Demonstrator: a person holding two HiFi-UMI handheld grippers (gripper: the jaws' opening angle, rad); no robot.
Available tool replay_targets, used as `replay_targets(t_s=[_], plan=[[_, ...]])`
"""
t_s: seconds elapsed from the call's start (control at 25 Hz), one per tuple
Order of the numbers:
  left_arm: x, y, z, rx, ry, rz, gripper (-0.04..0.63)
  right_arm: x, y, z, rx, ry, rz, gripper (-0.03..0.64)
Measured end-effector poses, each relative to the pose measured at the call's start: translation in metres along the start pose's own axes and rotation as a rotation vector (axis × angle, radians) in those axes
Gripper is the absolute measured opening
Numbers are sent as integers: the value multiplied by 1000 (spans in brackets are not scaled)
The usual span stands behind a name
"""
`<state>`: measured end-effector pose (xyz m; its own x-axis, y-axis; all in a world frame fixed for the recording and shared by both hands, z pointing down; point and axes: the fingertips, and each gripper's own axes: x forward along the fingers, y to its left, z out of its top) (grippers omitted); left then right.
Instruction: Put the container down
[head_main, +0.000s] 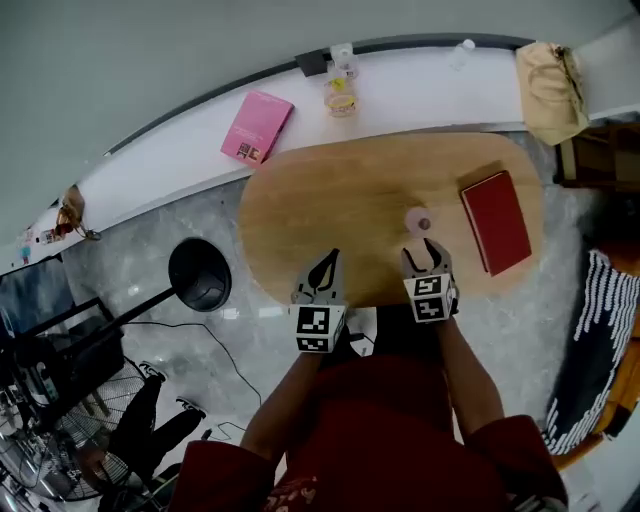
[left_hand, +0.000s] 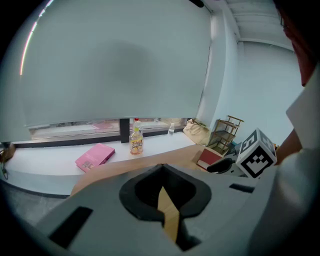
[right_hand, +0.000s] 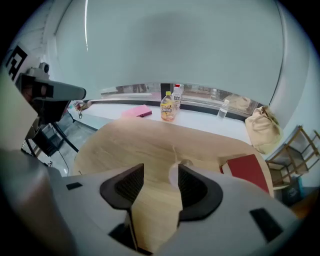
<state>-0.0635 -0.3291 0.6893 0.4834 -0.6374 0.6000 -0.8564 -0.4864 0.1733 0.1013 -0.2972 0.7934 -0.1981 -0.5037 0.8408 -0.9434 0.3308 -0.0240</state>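
A small pale container (head_main: 418, 220) stands upright on the oval wooden table (head_main: 340, 210), just left of a red book. My right gripper (head_main: 432, 250) sits right behind it, jaws open, nothing between the pads. In the right gripper view the container (right_hand: 184, 163) peeks out past the tip of the right-hand jaw, and the right gripper (right_hand: 160, 175) shows only bare wood in its gap. My left gripper (head_main: 327, 264) hovers at the table's near edge, shut and empty. In its own view the left gripper (left_hand: 161, 186) leaves only a thin sliver of table showing.
A red book (head_main: 496, 220) lies at the table's right end. On the white ledge (head_main: 420, 90) behind are a pink book (head_main: 256, 126), a drink bottle (head_main: 341, 95) and a beige bag (head_main: 552, 90). A black round lamp head (head_main: 200, 273) stands on the floor to the left.
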Motion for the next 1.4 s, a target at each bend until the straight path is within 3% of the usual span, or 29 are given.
replay_targets(t_s=[0.44, 0.76, 1.16, 1.4], plan=[[-77, 39, 5, 4, -71, 12, 5, -65, 54, 34, 33, -86, -49, 212], [-135, 83, 23, 25, -159, 66, 5, -120, 85, 88, 16, -251, -93, 212], [-205, 114, 101, 166, -372, 122, 5, -206, 124, 182, -25, -520, -120, 210], [-261, 125, 160, 210, -547, 155, 5, -269, 138, 238, -90, -698, -191, 209]])
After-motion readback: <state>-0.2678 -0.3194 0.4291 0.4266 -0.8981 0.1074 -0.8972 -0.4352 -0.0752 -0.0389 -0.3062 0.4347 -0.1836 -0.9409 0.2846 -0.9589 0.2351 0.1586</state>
